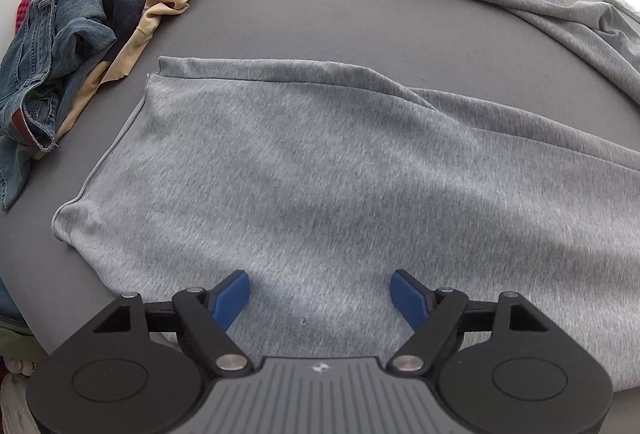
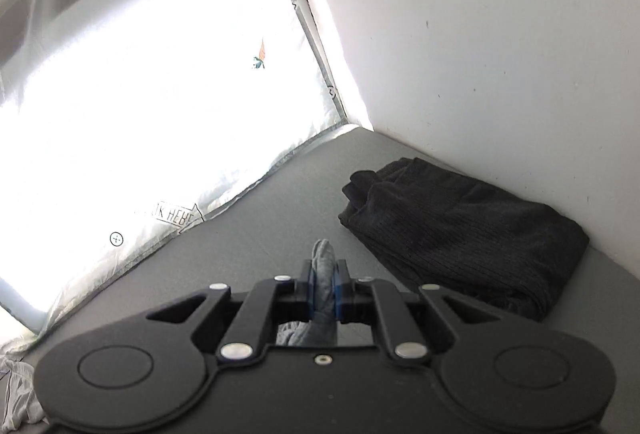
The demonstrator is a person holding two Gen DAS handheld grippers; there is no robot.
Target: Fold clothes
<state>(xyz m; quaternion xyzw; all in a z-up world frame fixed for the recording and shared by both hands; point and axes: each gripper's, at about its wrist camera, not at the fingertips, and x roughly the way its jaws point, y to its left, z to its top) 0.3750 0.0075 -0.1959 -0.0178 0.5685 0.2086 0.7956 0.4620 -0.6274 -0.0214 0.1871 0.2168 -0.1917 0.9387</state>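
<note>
My left gripper [image 1: 320,298] spread wide, empty, hovering over grey garment [image 1: 320,174] lying flat on table [image 1: 300,26]. My right gripper [image 2: 324,290] clenched on grey fabric fold [image 2: 323,258], raised. Advice: carry fold across evenly, left pins near edge, avoid bunching.

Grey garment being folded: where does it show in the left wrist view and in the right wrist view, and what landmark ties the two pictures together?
Left wrist view: the grey garment spreads flat across the centre, under the open left tongs.
Right wrist view: only a bunched grey fold shows, low centre, pinched in the shut right tongs.
Shared landmark: the dark grey table surface.
</note>
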